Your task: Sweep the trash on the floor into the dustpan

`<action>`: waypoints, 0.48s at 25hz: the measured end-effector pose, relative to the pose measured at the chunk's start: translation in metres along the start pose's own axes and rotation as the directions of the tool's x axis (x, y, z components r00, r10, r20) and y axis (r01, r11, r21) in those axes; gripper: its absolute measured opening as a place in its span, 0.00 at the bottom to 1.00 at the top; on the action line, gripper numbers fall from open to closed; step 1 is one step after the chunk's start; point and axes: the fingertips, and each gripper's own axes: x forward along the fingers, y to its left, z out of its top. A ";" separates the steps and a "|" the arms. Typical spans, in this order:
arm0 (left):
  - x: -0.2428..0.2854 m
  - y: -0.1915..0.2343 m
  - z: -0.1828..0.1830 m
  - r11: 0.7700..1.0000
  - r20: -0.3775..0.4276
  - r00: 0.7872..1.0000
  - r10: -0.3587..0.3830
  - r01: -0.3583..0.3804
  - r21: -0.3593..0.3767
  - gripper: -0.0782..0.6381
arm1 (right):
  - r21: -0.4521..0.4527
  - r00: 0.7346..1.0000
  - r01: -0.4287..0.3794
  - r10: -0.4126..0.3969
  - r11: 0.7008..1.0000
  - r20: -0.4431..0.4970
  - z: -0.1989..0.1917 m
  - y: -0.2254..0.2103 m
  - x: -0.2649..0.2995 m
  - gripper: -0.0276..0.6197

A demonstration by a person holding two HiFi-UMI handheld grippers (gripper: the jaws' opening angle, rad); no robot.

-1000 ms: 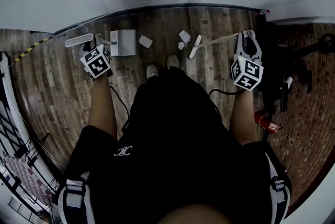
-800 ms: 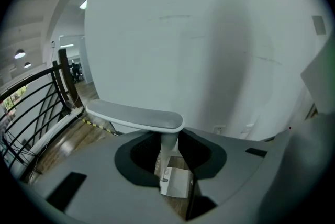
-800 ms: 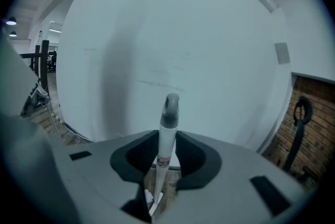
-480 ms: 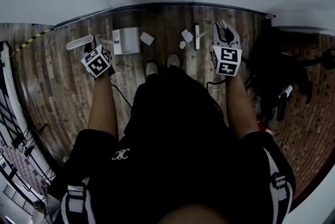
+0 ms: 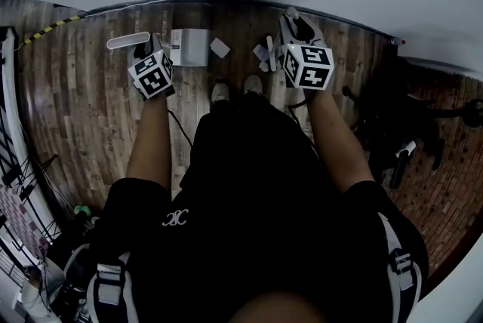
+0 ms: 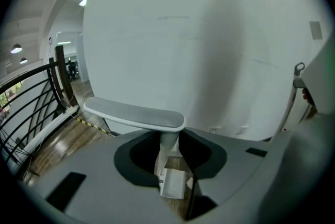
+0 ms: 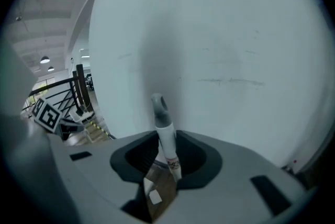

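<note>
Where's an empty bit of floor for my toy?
Bare floor lies left of the dustpan, below the striped tape. It is crowded between the dustpan and the broom, where paper scraps lie, and black gear fills the right.

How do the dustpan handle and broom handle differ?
The dustpan handle, in the left gripper, ends in a wide flat crossbar; the broom handle, in the right gripper, in a small loop. The dustpan handle looks broader, the broom handle slim and round. Both pale, both clamped.
</note>
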 end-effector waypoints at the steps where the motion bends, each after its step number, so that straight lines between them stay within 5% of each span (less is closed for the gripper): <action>1: -0.001 0.002 -0.001 1.000 0.001 1.000 -0.004 0.004 -0.002 0.26 | 0.026 1.000 0.002 -0.002 1.000 0.006 0.006 0.003 0.006 0.21; 12: 0.003 0.014 0.000 0.996 0.018 0.996 -0.085 0.085 -0.001 0.27 | 0.330 0.996 -0.039 0.010 0.943 0.088 0.059 0.061 0.053 0.22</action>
